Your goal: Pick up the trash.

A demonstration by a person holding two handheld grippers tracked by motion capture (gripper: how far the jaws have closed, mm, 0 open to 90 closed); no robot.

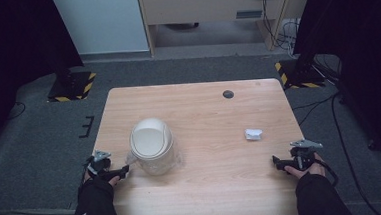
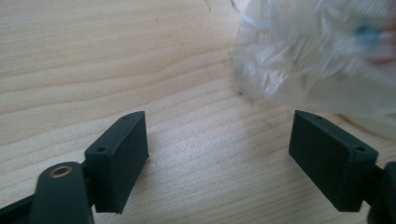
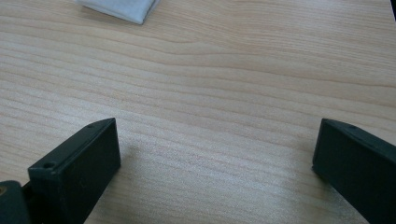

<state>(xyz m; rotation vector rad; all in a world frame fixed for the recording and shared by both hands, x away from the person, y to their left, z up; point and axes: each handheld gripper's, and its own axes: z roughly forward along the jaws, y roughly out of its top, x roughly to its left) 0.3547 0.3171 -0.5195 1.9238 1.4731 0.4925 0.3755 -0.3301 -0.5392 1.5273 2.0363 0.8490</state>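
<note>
A white round lidded container (image 1: 151,142) stands on the wooden table (image 1: 204,111), left of the middle, with clear crinkled plastic (image 1: 174,161) around its base. The same plastic (image 2: 322,51) lies blurred ahead of my left gripper (image 2: 217,144), which stands open over bare wood. In the high view my left gripper (image 1: 122,171) rests at the table's left edge, just left of the container, held by a gloved hand. A small white folded packet (image 1: 253,133) lies to the right. My right gripper (image 1: 278,163) sits near the front right, open; the packet (image 3: 119,9) shows beyond it (image 3: 215,154).
A dark round hole (image 1: 227,93) marks the table's far side. Grey carpet surrounds the table, with stand bases striped yellow and black (image 1: 72,87) at the back corners and cables (image 1: 323,104) on the floor at right.
</note>
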